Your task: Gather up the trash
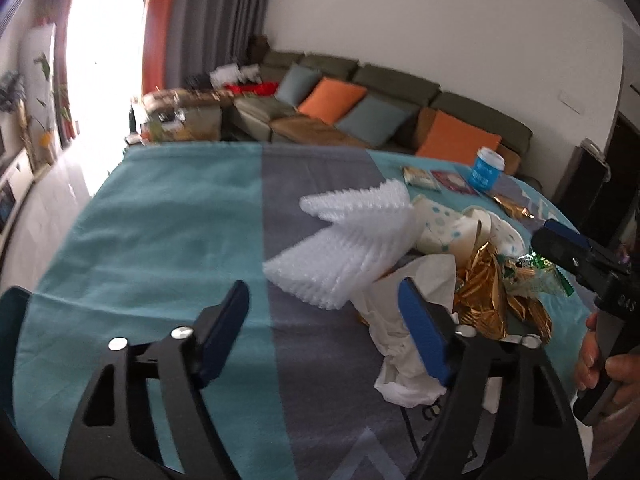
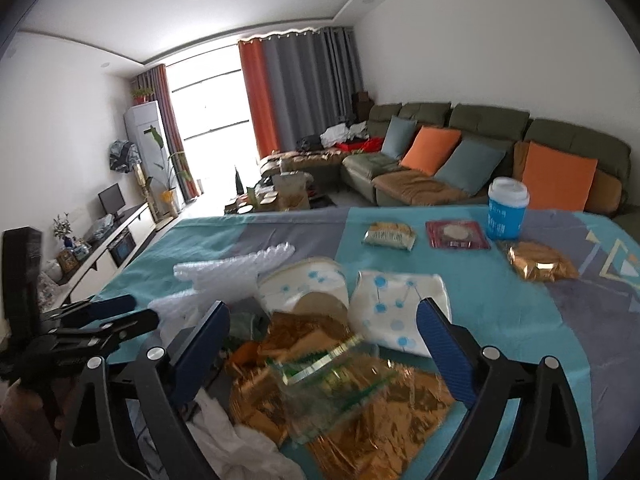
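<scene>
A home living room: a long olive-green fabric sofa (image 2: 460, 128) is carrying orange and grey-blue cushions (image 2: 430, 150), orange and grey curtains (image 2: 296, 88) are framing a bright window, and a small dark television (image 2: 111, 198) is sitting on a low white cabinet (image 2: 116, 236).

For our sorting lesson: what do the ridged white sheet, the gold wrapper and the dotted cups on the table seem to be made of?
White sheet: likely plastic foam, translucent with rows of small ridges.
Gold wrapper: probably metallic foil or foil-coated plastic, shiny, with sharp creases.
Dotted cups: apparently paper, matte white with printed blue dots, crushed flat.
</scene>
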